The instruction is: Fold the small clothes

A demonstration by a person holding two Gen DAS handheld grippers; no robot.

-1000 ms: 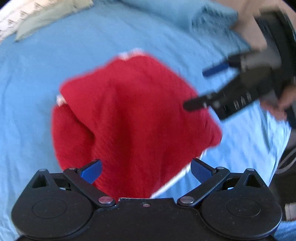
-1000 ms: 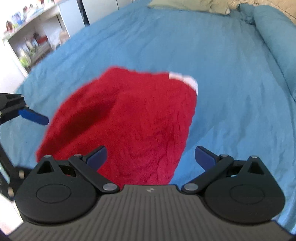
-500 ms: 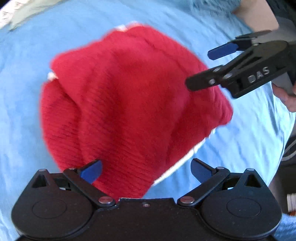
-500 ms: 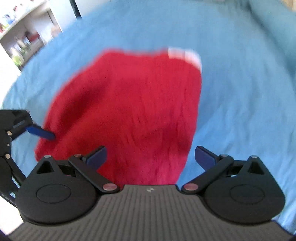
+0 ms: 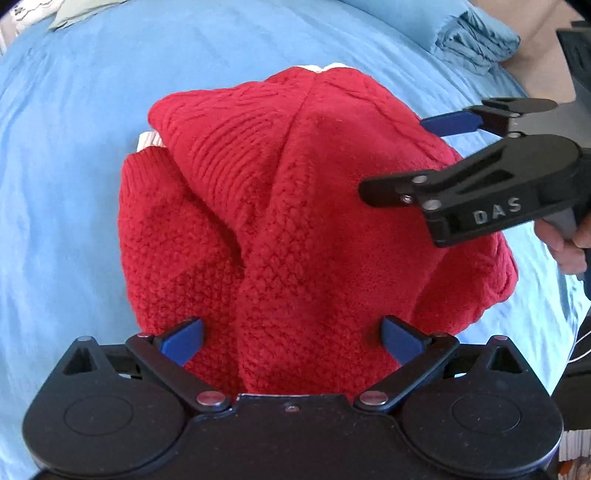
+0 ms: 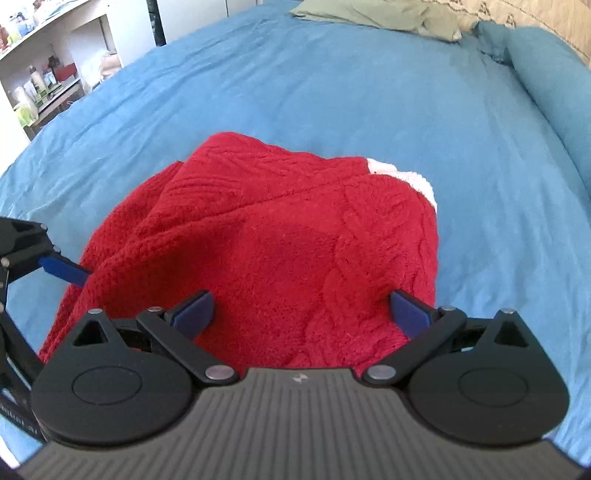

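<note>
A small red knitted sweater with white trim lies folded into a compact bundle on the blue bedsheet. It also shows in the right wrist view. My left gripper is open, its blue pads wide apart over the sweater's near edge. My right gripper is open over the sweater from the other side. In the left wrist view the right gripper reaches in from the right, jaws apart above the bundle. A left gripper fingertip shows at the sweater's left edge.
A blue pillow and a green cloth lie at the head of the bed. White shelves with small items stand beyond the bed's left side. A folded blue cloth lies at the far right.
Both grippers have moved in closer over the red sweater and stayed open. The sweater looks more bunched and compact than a second ago.
</note>
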